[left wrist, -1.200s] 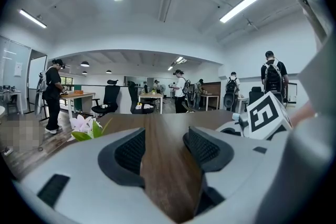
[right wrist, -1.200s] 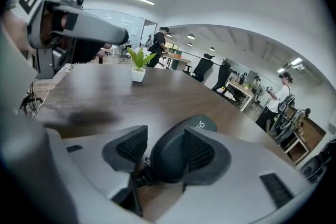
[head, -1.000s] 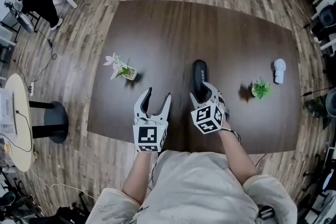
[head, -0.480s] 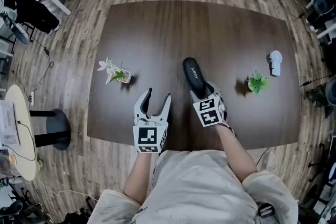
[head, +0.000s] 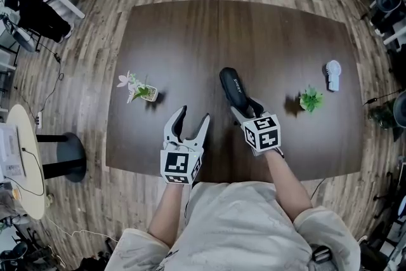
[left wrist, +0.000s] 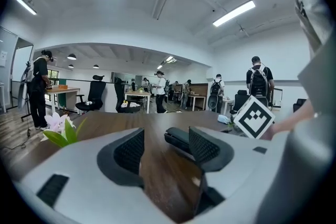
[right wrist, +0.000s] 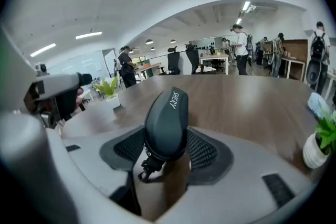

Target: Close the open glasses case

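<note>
Dark glasses case (head: 233,87) lies mid-table (head: 190,35), lid looking already down. R gripper (head: 244,110) straddles its near end. Its jaws have just been closing, and the pads seem to press both long sides. L gripper (head: 192,117) hovers just beside it w/ jaws apart, nothing btwn them. Case is prob. light, w/ a stiff, smooth shell that could slip. Best held across the sides, near mid-length.

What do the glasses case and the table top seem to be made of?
The glasses case looks like a hard shell in dark matte leatherette or fabric: dull highlights, white printed lettering. The table top looks like dark brown wood or laminate: fine grain lines, slight sheen; which one is unclear.
</note>
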Action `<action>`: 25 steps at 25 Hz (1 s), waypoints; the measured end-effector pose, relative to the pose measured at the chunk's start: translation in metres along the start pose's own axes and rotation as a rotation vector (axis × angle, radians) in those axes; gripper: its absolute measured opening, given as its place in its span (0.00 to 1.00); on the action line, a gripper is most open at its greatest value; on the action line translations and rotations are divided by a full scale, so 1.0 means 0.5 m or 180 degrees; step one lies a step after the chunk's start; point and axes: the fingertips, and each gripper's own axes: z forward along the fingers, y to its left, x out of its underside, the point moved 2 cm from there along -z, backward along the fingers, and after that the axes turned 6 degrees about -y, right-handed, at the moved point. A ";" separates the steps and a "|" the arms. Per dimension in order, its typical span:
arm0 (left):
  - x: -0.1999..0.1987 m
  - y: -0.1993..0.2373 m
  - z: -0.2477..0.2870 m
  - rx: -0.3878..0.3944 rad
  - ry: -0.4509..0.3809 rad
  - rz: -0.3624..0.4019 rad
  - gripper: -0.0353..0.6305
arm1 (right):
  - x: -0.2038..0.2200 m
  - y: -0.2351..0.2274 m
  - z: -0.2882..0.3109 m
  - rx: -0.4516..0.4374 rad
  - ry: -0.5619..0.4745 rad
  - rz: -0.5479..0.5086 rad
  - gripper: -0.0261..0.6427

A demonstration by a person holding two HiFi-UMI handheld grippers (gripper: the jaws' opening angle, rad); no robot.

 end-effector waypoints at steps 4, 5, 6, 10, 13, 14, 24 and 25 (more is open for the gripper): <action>-0.012 -0.015 0.007 0.0219 -0.0077 -0.0079 0.47 | -0.040 0.015 -0.027 -0.0331 -0.0302 0.0483 0.42; -0.021 -0.019 0.009 0.0283 -0.0122 -0.0123 0.48 | -0.057 0.024 -0.036 -0.0492 -0.0401 0.0611 0.42; -0.032 -0.022 0.010 0.0359 -0.0176 -0.0166 0.49 | -0.075 0.034 -0.047 -0.0679 -0.0514 0.0733 0.42; -0.090 -0.047 0.014 0.0790 -0.0397 -0.0284 0.52 | -0.165 0.077 -0.109 -0.1566 -0.1038 0.1121 0.42; -0.138 -0.075 0.011 0.1177 -0.0502 -0.0339 0.56 | -0.219 0.100 -0.158 -0.2249 -0.1342 0.1307 0.42; -0.155 -0.084 0.008 0.1285 -0.0540 -0.0361 0.58 | -0.233 0.107 -0.175 -0.2472 -0.1411 0.1330 0.42; -0.314 -0.138 -0.070 0.2573 -0.1143 -0.0876 0.63 | -0.279 0.214 -0.311 -0.4463 -0.1314 0.1255 0.42; -0.325 -0.149 -0.081 0.2712 -0.1167 -0.0857 0.63 | -0.275 0.226 -0.320 -0.4609 -0.1249 0.1252 0.42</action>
